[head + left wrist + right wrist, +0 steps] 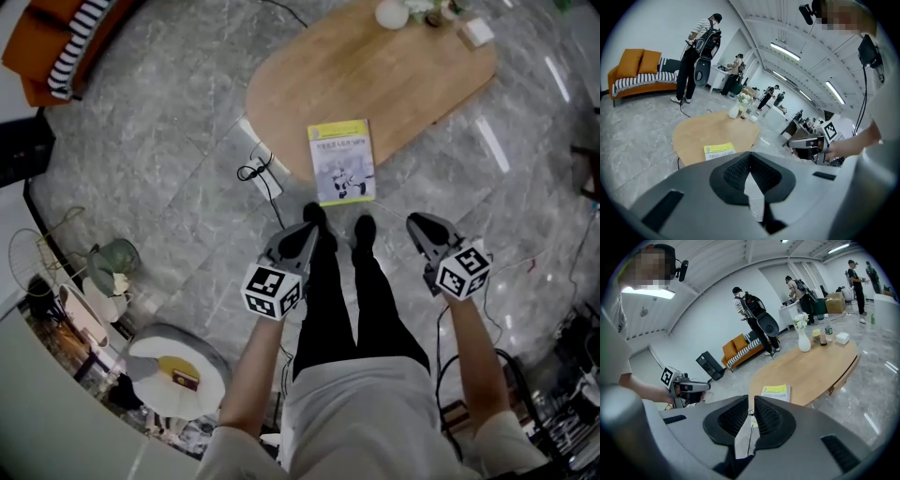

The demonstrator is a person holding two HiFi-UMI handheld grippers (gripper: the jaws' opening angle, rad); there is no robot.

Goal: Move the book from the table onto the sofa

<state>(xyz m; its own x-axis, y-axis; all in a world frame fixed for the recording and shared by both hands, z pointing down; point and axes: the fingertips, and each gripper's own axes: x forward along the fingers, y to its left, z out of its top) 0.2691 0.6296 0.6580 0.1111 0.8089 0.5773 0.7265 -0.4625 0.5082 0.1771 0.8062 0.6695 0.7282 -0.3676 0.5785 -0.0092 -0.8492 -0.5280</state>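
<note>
The book (341,161), with a yellow-green and white cover, lies flat near the close edge of the oval wooden table (412,75). It also shows as the book (719,150) and the book (776,392) in the gripper views. The orange sofa (37,42) with a striped cushion is far off at the upper left, seen too as the sofa (637,75) and the sofa (740,350). My left gripper (307,228) and right gripper (414,223) hang short of the table, each shut and empty. The left gripper's jaws (750,157) meet; the right gripper (751,401) shows a hairline gap.
A white vase (392,13), bottles and a white box (475,32) stand at the table's far end. A power strip with a black cable (258,164) lies on the floor left of the book. A round white side table (178,370) is at lower left. People (701,56) stand by the sofa.
</note>
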